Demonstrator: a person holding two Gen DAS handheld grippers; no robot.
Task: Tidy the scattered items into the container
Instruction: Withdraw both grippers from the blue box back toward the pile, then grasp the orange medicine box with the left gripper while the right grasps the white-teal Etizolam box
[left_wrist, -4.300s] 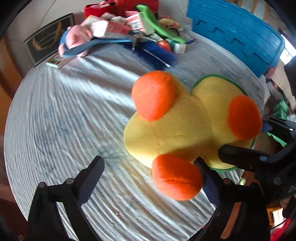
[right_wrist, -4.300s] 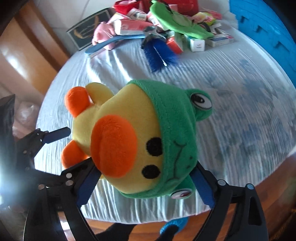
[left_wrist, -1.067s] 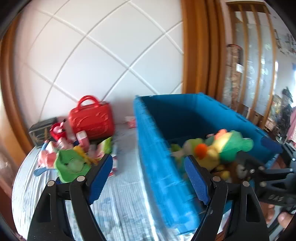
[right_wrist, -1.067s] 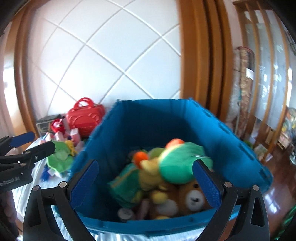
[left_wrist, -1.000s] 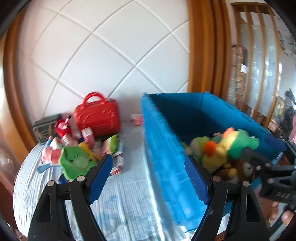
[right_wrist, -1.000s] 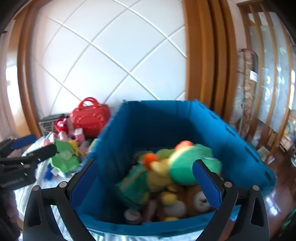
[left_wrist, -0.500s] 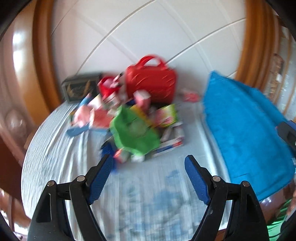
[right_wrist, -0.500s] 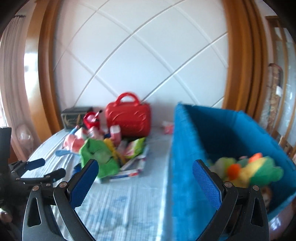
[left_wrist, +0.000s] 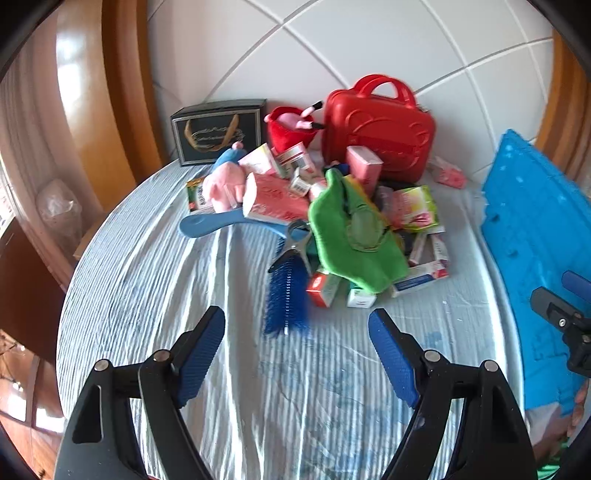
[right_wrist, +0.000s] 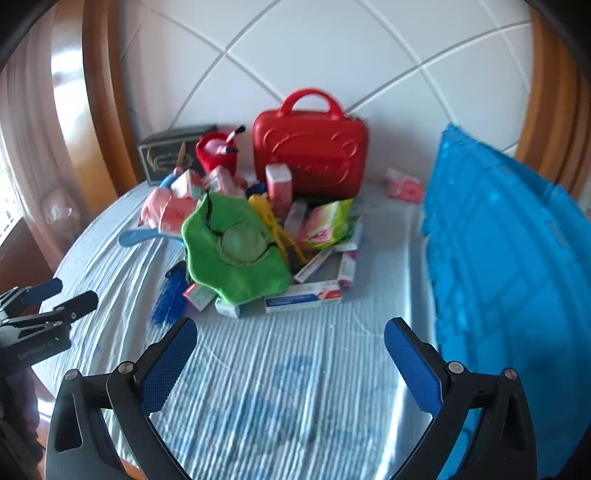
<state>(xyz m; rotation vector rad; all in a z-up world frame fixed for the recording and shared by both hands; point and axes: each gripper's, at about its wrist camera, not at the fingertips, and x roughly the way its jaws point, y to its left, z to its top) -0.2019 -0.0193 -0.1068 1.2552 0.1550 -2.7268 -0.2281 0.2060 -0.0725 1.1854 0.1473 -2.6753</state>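
A pile of scattered items lies at the back of the round table: a green plush (left_wrist: 352, 236) (right_wrist: 232, 247), a blue bottle brush (left_wrist: 287, 295) (right_wrist: 168, 295), a blue hanger (left_wrist: 218, 223), a pink plush (left_wrist: 225, 184), several small boxes and a red toy case (left_wrist: 380, 127) (right_wrist: 310, 147). The blue container (left_wrist: 532, 236) (right_wrist: 517, 266) stands at the right. My left gripper (left_wrist: 295, 339) is open and empty, short of the brush. My right gripper (right_wrist: 290, 350) is open and empty above bare cloth beside the container.
A dark gift box (left_wrist: 218, 131) and a red plush cup (left_wrist: 291, 127) stand against the white tiled wall. The striped tablecloth (left_wrist: 166, 295) covers the table. The table edge curves at the left, with a wooden frame beyond.
Both grippers have swung left, away from the container where the yellow and green plush was dropped, and now face the pile on the table. Both stay open.
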